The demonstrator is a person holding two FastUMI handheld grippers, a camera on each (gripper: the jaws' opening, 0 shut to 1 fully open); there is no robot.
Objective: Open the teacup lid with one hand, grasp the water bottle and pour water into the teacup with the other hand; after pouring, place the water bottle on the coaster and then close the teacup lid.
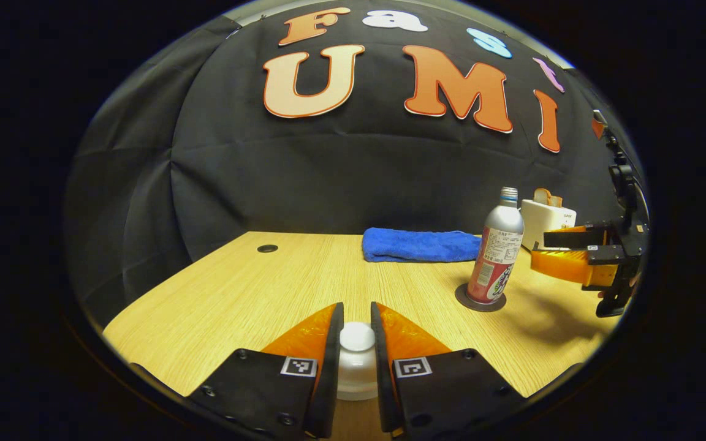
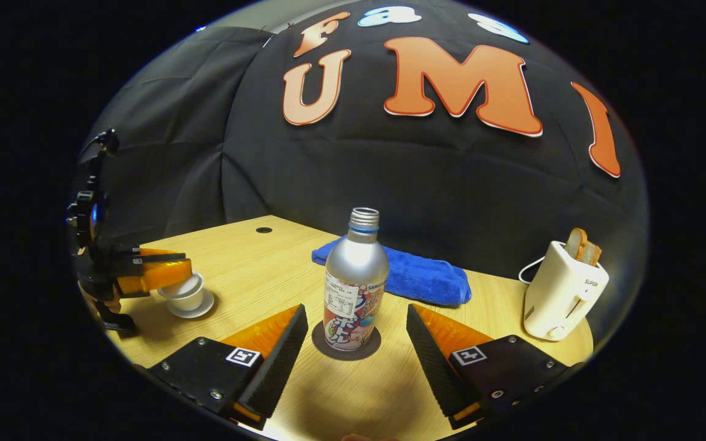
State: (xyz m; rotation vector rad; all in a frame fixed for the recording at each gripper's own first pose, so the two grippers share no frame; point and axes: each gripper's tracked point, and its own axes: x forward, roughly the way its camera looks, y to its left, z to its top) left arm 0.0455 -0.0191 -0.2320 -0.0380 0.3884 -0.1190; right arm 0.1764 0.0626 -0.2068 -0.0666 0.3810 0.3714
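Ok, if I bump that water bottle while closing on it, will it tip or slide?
The water bottle is tall and narrow on a small coaster, so a high nudge would probably tip it. Its smooth metal-looking body may slip in the pads. No cap shows, so a tilt might spill.

Silver metal water bottle [image 2: 355, 288], uncapped, printed label, upright on dark round coaster [image 2: 346, 343]. White ceramic teacup [image 2: 187, 298] on white saucer [image 2: 190, 309], white knobbed lid [image 1: 356, 361] seated slightly tilted.
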